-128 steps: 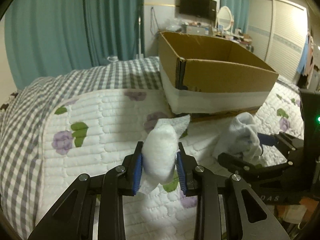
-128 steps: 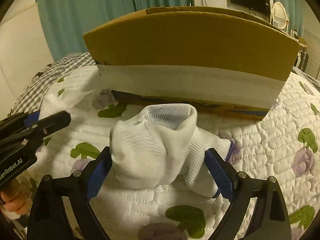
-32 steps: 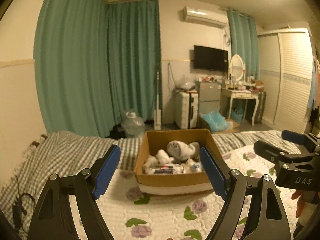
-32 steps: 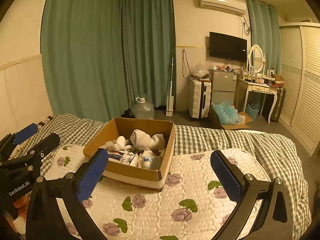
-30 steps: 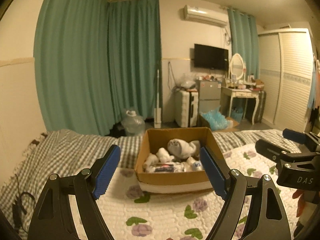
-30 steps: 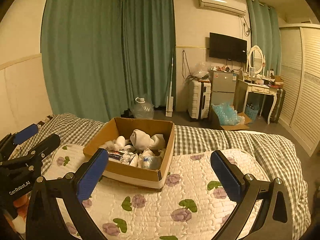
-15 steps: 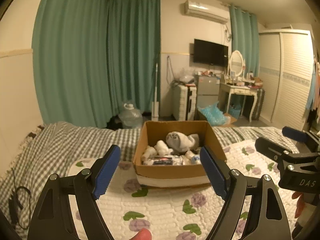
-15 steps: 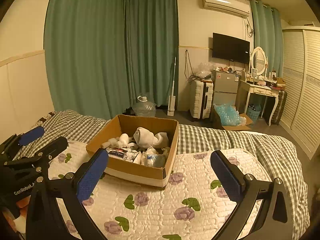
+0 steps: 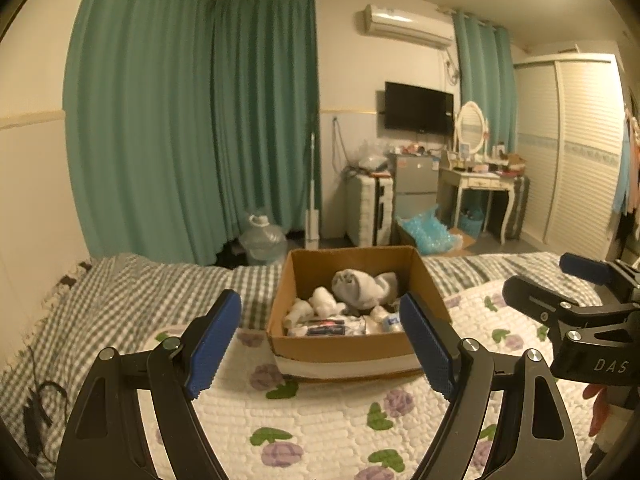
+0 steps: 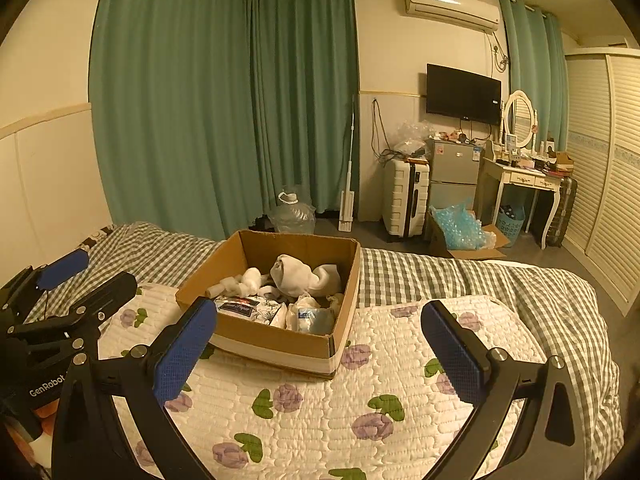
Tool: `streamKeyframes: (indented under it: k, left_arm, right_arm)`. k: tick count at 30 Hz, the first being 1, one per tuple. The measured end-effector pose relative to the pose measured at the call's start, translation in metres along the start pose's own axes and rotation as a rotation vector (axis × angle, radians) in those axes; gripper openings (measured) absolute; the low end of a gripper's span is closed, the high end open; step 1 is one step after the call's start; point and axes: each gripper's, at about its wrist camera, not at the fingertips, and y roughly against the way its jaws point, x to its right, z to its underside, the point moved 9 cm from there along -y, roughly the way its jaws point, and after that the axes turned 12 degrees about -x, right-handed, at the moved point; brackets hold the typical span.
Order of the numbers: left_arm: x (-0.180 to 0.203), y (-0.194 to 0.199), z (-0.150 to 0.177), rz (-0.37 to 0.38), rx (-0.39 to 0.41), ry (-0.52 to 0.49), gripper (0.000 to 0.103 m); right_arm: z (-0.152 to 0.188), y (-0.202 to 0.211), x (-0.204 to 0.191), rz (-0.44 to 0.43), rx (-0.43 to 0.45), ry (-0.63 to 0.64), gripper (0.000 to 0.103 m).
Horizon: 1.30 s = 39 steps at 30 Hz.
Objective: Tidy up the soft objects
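A brown cardboard box (image 9: 344, 350) stands on the quilted floral bed cover (image 9: 320, 432); it also shows in the right wrist view (image 10: 280, 342). Inside lie a rolled white sock (image 9: 358, 286), a small white roll (image 9: 326, 300) and flat packets (image 9: 324, 326); the right wrist view shows the sock (image 10: 298, 274) too. My left gripper (image 9: 320, 340) is open and empty, held back from the box and above the bed. My right gripper (image 10: 320, 354) is open and empty, also back from the box.
A grey checked blanket (image 9: 140, 296) covers the bed's far side. Teal curtains (image 9: 200, 120), a water jug (image 9: 262, 236), a suitcase (image 10: 404, 196), a small fridge (image 10: 454, 172) and a dressing table (image 10: 520, 184) stand beyond the bed. A wardrobe (image 10: 600, 160) is at right.
4.3 s ago each gripper was shut on a white sock near the box; now both are open, empty, and drawn far back. The socks lie in the box. Lately little moves.
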Motion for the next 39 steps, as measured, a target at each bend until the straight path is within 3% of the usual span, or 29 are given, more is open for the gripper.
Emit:
streamKeyframes:
  k: [39]
  left_arm:
    - [0.001, 0.0, 0.0011, -0.018, -0.012, -0.006, 0.083]
  right_arm:
    - [0.0057, -0.0026, 0.0033, 0.005, -0.014, 0.004, 0.103]
